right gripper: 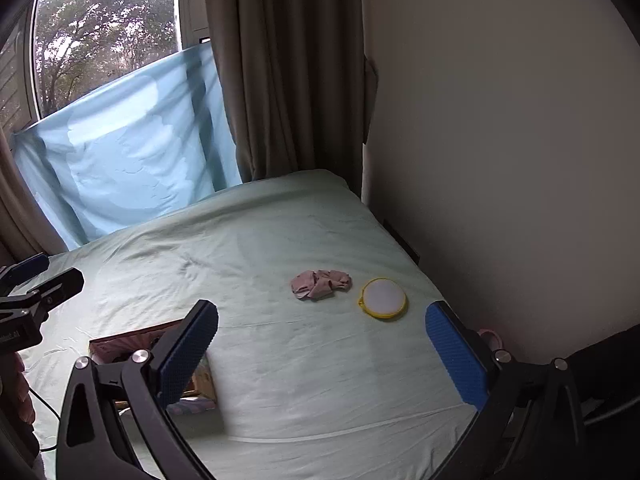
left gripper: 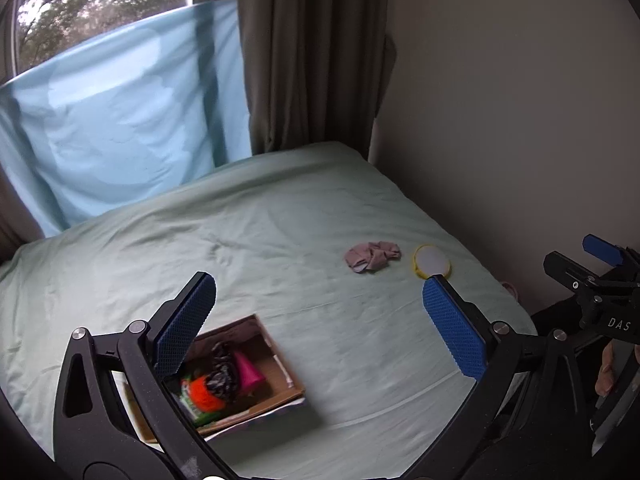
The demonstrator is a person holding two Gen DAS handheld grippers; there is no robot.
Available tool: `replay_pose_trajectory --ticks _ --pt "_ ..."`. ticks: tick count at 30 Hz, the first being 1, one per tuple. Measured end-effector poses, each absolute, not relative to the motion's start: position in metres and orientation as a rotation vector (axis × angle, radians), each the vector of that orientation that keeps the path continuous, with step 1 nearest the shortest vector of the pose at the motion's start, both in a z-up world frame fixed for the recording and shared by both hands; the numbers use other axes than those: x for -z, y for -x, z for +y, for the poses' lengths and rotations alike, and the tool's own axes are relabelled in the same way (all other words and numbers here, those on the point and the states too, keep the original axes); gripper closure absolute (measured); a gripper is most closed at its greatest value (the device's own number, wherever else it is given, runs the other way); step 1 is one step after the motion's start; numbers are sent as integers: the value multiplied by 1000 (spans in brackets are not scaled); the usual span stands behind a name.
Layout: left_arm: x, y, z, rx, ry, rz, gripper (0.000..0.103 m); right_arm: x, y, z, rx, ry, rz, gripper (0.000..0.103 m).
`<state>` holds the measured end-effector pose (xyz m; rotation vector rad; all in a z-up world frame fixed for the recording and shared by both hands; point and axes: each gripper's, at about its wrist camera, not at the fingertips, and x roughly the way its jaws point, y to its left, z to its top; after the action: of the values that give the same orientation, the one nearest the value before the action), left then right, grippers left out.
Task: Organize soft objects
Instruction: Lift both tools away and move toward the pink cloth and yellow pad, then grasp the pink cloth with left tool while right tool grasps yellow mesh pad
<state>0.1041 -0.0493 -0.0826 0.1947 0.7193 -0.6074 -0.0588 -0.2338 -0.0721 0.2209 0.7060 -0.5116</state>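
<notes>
Two grippers, both with blue-padded jaws spread wide and gripping nothing: the left gripper (left gripper: 320, 320) hangs over the pale green bedsheet (left gripper: 280, 220), the right gripper (right gripper: 322, 344) beside it. Under the left one's near finger sits an open brown cardboard box (left gripper: 276, 384) holding an orange item, a pink cone and dark fabric. Further out, a crumpled pinkish-grey cloth (right gripper: 320, 284) lies just beside a round yellow-rimmed white pad (right gripper: 383, 298), near the wall.
</notes>
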Motion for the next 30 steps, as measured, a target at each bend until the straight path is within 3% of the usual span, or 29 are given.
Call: replay_pose_trajectory --ticks 7,17,30 --pt "146 -158 -160 712 -237 832 0 123 24 -319 533 -232 756 0" --pt "277 -240 -300 798 -374 956 0 242 -37 -416 536 -272 867 0" --pt "435 -300 -387 827 -511 1097 2 382 -103 -473 490 -316 930 0"
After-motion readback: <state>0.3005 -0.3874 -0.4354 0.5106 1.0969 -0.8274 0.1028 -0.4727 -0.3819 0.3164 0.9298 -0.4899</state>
